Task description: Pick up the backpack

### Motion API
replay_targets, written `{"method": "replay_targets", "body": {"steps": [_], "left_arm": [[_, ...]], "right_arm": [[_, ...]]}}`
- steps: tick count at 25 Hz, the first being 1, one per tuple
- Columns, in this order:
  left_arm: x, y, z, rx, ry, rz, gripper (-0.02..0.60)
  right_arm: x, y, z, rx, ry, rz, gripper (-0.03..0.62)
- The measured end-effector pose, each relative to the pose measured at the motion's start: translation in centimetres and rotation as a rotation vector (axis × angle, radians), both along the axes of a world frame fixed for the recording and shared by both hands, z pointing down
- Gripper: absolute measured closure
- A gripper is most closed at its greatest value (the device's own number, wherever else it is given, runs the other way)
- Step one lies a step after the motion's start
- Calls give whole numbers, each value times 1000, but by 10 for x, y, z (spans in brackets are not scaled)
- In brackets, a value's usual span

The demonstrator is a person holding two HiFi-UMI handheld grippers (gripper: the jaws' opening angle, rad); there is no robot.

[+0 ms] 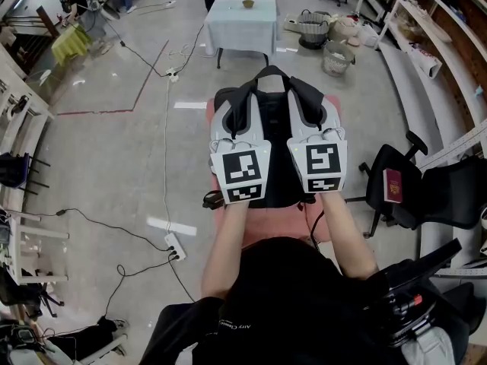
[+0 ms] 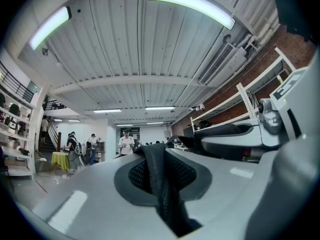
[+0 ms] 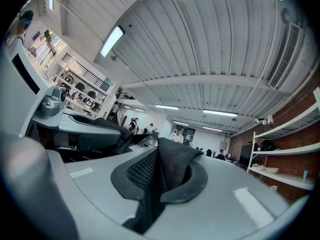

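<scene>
No text fully legible. Small white print on neck of person's dark top, bottom of head view: too small to read with certainty. Square black-and-white markers on two cubes: patterns only, no letters. Dark sign above far doorway: blurred.

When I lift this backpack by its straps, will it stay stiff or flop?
Likely floppy: the mesh strap crumples inside the left gripper. The backpack looks soft-sided, so it may sag and swing. Textured mesh probably won't slip.
</scene>
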State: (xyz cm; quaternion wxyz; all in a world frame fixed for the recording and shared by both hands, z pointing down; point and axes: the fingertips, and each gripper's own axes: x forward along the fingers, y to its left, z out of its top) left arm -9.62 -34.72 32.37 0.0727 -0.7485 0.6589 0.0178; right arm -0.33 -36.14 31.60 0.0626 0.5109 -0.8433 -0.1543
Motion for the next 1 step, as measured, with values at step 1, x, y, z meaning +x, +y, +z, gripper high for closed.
{"method": "replay_targets", "body": {"steps": [1], "left_arm": [[1,0,1,-2,0,1,535]], "right_arm": [[2,-1,1,-3,1,1,548]]}}
